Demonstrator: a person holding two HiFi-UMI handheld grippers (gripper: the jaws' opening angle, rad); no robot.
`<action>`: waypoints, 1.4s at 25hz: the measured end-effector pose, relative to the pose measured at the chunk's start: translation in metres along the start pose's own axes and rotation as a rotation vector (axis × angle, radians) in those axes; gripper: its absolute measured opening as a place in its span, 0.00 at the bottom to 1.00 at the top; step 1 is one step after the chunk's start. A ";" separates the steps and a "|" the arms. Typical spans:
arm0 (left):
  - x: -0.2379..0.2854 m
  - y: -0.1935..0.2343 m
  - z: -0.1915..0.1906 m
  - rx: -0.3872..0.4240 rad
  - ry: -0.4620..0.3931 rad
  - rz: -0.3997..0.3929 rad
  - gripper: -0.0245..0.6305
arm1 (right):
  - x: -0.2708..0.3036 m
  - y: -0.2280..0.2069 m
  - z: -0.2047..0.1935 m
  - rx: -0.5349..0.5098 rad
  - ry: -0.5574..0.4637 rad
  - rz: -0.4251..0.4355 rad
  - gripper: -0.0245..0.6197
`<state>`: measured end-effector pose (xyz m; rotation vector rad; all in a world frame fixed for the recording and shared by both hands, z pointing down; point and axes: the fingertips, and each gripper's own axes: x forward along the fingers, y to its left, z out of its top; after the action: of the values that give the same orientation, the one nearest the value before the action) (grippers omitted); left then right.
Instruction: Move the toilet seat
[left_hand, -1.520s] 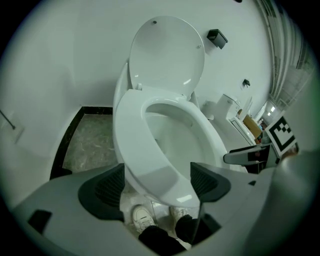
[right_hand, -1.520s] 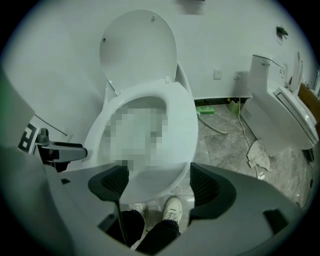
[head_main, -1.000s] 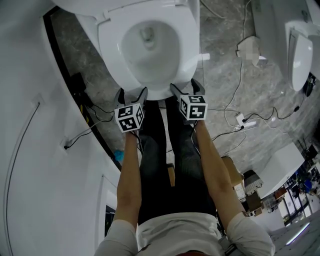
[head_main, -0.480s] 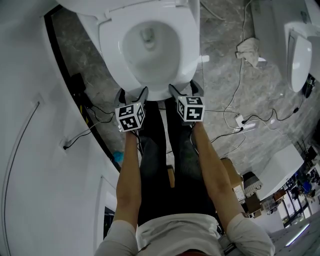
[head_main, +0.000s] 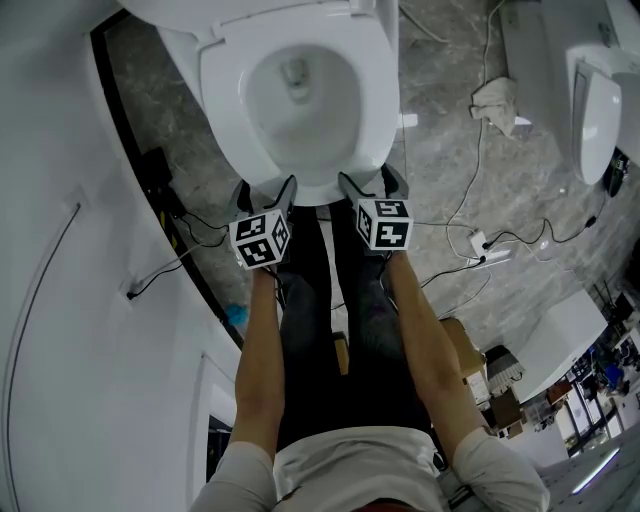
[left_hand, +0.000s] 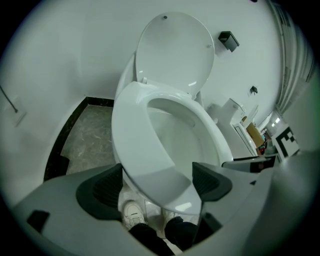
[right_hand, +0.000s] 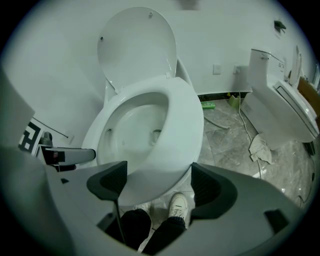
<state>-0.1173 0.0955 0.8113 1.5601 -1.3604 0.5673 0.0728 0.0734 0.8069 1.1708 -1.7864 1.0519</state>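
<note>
The white toilet seat (head_main: 375, 90) lies down over the bowl (head_main: 292, 110), and the lid (left_hand: 175, 50) stands up behind it. My left gripper (head_main: 265, 190) is at the seat's front left edge, open, with the seat's (left_hand: 145, 160) front rim between its wide-apart pads (left_hand: 102, 187). To its right, my right gripper (head_main: 368, 178) is also open at the front edge. In the right gripper view the seat (right_hand: 177, 130) reaches in between the two dark pads (right_hand: 207, 185) of that gripper (right_hand: 157, 184). Neither pair of pads visibly presses on the seat.
A curved white wall (head_main: 60, 300) closes in on the left. Cables (head_main: 470, 170), a crumpled cloth (head_main: 497, 100) and a power strip (head_main: 482, 242) lie on the grey marble floor to the right. A second toilet (head_main: 592, 100) stands at the far right. My shoes (right_hand: 179, 204) are under the bowl's front.
Both grippers have slipped a little back toward me along the seat's front edge. Their jaws stay open and the seat has not moved.
</note>
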 end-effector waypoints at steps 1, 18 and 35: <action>-0.002 -0.001 0.002 -0.006 -0.004 -0.002 0.70 | -0.002 0.000 0.001 0.002 -0.004 0.002 0.67; -0.033 -0.009 0.020 0.003 -0.055 -0.012 0.70 | -0.037 0.010 0.020 0.023 -0.079 0.027 0.67; -0.068 -0.025 0.048 -0.029 -0.139 -0.048 0.70 | -0.078 0.020 0.046 0.054 -0.155 0.054 0.67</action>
<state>-0.1238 0.0856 0.7253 1.6287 -1.4242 0.4145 0.0711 0.0625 0.7148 1.2739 -1.9293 1.0715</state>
